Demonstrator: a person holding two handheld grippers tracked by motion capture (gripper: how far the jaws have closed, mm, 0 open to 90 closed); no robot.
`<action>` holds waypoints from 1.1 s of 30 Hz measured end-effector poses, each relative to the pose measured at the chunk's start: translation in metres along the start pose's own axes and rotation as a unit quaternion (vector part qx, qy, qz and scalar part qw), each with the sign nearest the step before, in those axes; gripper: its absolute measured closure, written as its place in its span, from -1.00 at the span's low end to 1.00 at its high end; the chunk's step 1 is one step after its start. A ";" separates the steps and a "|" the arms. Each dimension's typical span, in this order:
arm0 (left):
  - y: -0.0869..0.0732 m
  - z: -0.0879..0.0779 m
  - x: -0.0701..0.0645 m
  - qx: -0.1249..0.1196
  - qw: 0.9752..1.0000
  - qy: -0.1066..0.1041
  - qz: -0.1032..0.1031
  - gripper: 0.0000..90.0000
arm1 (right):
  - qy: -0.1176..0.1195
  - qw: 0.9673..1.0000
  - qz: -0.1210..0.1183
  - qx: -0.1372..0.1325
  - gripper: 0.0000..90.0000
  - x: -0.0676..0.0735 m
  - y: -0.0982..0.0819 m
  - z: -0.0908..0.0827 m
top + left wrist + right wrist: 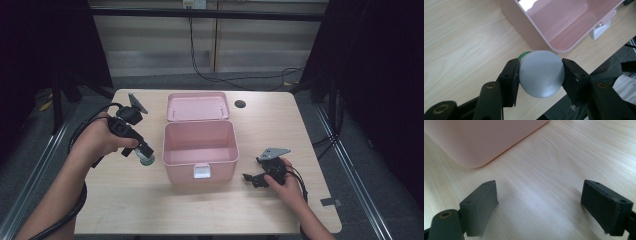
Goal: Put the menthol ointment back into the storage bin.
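A small round container with a grey lid and a green rim (pixel 541 73) is pinched between the two black jaws of my left gripper (pixel 540 75), held above the tabletop. In the high view the left gripper (pixel 144 156) carries that container (pixel 147 159) just left of an open pink box (pixel 200 143), whose lid (pixel 198 106) lies back behind it. The box interior (pixel 564 22) looks bare. My right gripper (pixel 255 178) rests on the table to the right of the box, its jaws wide apart with only wood between them (pixel 539 207).
The light wooden table (pixel 125 200) has a small dark hole (pixel 240 104) near its far edge. A white latch (pixel 201 171) sits on the box front. Cables trail from both grippers, and dark floor surrounds the table.
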State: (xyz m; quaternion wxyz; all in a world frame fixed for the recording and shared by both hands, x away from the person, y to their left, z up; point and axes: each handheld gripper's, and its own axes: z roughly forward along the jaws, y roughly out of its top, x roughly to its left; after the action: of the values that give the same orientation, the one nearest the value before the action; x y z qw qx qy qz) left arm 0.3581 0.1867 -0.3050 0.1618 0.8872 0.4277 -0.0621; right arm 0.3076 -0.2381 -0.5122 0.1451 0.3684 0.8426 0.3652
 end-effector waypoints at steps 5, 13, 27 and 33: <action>0.007 -0.003 -0.001 0.002 1.000 -0.001 -0.001 0.11 | 0.000 1.000 0.000 -0.001 -0.71 0.000 0.000 0.000; 0.020 -0.009 -0.005 0.001 1.000 0.002 0.001 0.11 | 0.000 1.000 -0.001 -0.001 -0.71 0.000 0.000 0.000; 0.041 -0.015 -0.013 -0.003 1.000 0.012 0.003 0.11 | 0.001 1.000 -0.001 0.000 -0.71 0.000 0.000 0.000; 0.051 -0.015 -0.017 -0.001 1.000 0.011 0.006 0.11 | 0.001 1.000 -0.001 0.000 -0.71 0.000 0.000 0.000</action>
State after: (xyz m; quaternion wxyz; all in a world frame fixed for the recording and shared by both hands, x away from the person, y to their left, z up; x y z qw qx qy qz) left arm 0.3861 0.1495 -0.2748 0.1584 0.8900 0.4245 -0.0514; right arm 0.3077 -0.2381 -0.5121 0.1446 0.3677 0.8430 0.3650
